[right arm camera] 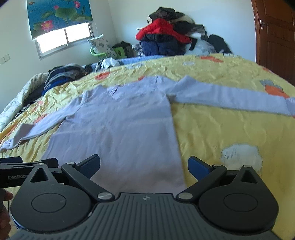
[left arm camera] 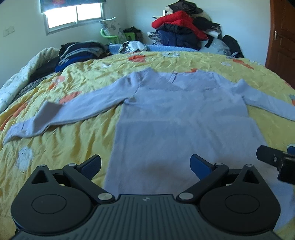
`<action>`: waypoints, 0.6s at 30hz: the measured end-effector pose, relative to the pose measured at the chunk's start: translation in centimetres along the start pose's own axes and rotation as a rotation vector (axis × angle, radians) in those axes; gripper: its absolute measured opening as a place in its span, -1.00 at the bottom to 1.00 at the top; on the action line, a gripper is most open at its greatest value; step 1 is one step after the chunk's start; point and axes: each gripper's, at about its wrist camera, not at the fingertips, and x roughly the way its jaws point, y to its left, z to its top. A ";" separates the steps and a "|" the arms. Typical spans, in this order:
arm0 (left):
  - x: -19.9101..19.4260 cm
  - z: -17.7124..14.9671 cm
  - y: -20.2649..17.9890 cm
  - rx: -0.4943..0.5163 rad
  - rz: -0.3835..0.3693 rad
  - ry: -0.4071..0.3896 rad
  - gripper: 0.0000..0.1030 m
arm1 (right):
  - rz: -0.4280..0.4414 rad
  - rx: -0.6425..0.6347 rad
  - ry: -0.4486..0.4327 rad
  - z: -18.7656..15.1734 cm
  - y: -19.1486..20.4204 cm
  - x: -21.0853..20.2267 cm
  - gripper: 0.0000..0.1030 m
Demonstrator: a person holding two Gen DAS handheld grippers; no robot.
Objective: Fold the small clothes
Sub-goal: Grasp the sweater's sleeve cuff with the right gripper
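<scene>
- Room: a bedroom with a window [left arm camera: 73, 14] at far left, a wooden door [left arm camera: 282, 37] at far right, and a bed covered by a yellow quilt [left arm camera: 73, 147] with orange and white prints.
- Far left of the bed: a dark stack of folded clothes [left arm camera: 81, 51] near the far edge.
- Behind the bed, right of centre: a heap of clothes [left arm camera: 180, 27] topped with red against the wall.
- Sweater [left arm camera: 175, 114]: pale lavender, lying flat on the quilt, neckline away from the cameras, both sleeves spread outward; the left cuff area is folded over.
- Left tongs [left arm camera: 145, 164]: apart, hovering over the sweater's hem, gripping nothing.
- Right tongs [right arm camera: 143, 164]: apart, over the hem's right edge, gripping nothing.
- A hand [right arm camera: 4, 212] shows at the left edge of the right wrist view.
</scene>
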 end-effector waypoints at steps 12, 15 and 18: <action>2.3 1.8 -3.5 0.052 -0.031 -0.042 1.00 | -0.092 0.298 -0.113 2.7 -12.6 1.1 0.99; 3.2 2.0 -4.0 0.050 -0.042 -0.028 1.00 | -0.138 0.399 -0.147 2.7 -16.7 1.1 0.99; 4.0 2.2 -4.5 0.052 -0.051 -0.013 1.00 | -0.207 0.490 -0.160 2.2 -20.4 1.5 0.94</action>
